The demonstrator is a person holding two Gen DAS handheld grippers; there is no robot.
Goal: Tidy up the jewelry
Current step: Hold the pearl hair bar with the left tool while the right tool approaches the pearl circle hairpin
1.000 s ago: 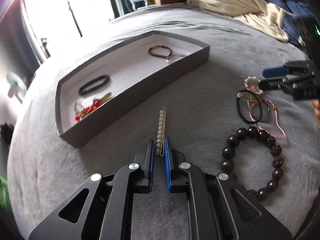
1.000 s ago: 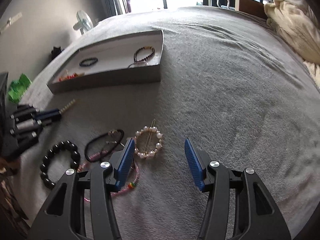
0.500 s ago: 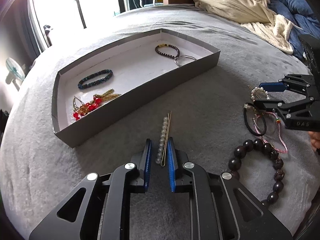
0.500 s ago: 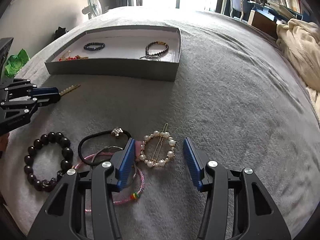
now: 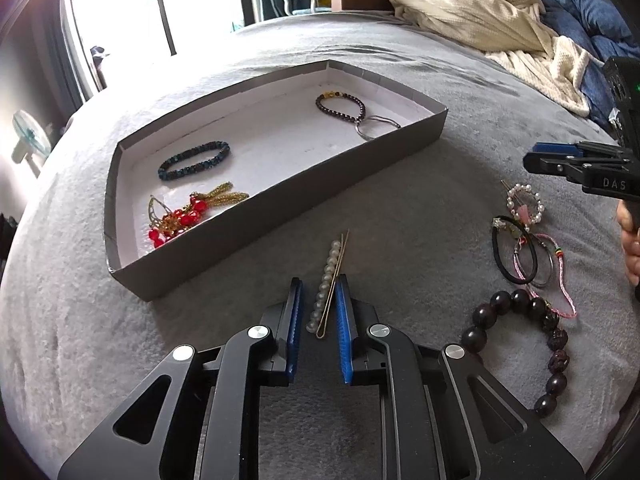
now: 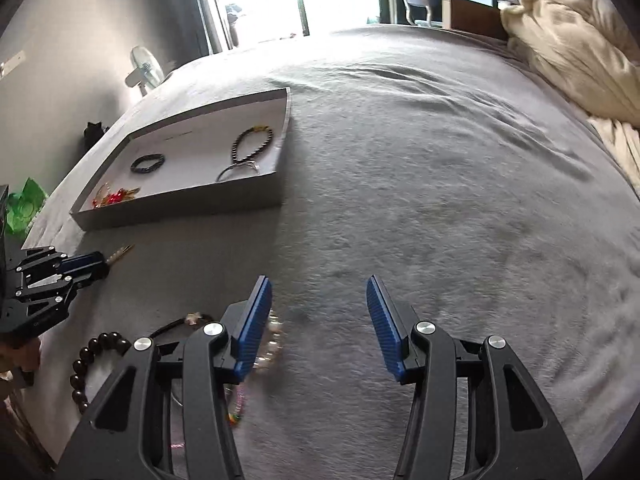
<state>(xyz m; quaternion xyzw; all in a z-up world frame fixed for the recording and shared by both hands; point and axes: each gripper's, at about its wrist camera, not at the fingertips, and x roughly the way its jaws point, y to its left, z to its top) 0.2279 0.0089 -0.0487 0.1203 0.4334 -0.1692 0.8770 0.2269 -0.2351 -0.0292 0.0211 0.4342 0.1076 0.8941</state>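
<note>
The pearl hairpin [image 5: 329, 280] lies on the grey bed [image 5: 400, 208], between the slightly parted pads of the left claw [image 5: 318, 292], ungripped. It is best pinched mid-length, then carried to the tray [image 5: 280, 216]. The right claw [image 6: 318, 312] is held open, empty.

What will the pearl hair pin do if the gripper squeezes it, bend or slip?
The pearl hair pin looks like thin gold wire, so it probably flexes a little. Its round pearls may slip against the gripper. It lies flat on the soft grey blanket, so it likely won't roll.
</note>
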